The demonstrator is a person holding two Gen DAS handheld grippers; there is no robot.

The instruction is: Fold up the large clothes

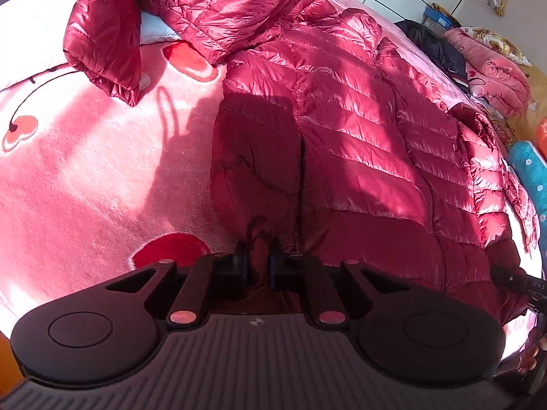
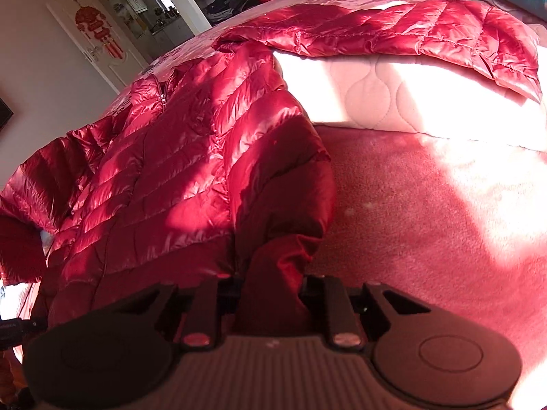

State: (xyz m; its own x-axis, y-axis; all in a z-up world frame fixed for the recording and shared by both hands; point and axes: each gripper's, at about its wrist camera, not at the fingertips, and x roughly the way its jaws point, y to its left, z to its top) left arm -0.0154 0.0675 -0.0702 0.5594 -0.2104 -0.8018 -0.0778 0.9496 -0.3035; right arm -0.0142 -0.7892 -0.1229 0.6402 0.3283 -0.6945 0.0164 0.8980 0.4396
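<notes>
Down jacket [image 1: 345, 126], glossy red and quilted, lies spread on the pink blanket [image 1: 85, 171] over the bed, and you have it at the near hem with both tools. Your left gripper [image 1: 258, 266] is clamped on a bunched fold at one bottom corner, fabric pinched tight between the jaws; your right gripper [image 2: 271, 294] is closed the same way on the other corner, a thick wad of hem filling the gap between its fingers. Expect it to be light and very soft, with no stiffness to carry a fold, so it will likely sag between your two holds. The shiny shell looks slippery, and puffed filling may compress and creep out of a shallow pinch; judge a deep bite on the stitched hem or a seam safer than on a loose quilted panel. The left wrist view shows you the body of the jacket running away from the hem, one sleeve [image 1: 102, 44] thrown out over the blanket, and a heap of pink bedding [image 1: 492, 75] at the far edge. Only the right wrist view gives you the other sleeve [image 2: 427, 37] stretched across a pale quilted pad [image 2: 376, 99], the zip at the collar, and the doorway with a red hanging ornament [image 2: 97, 29].
</notes>
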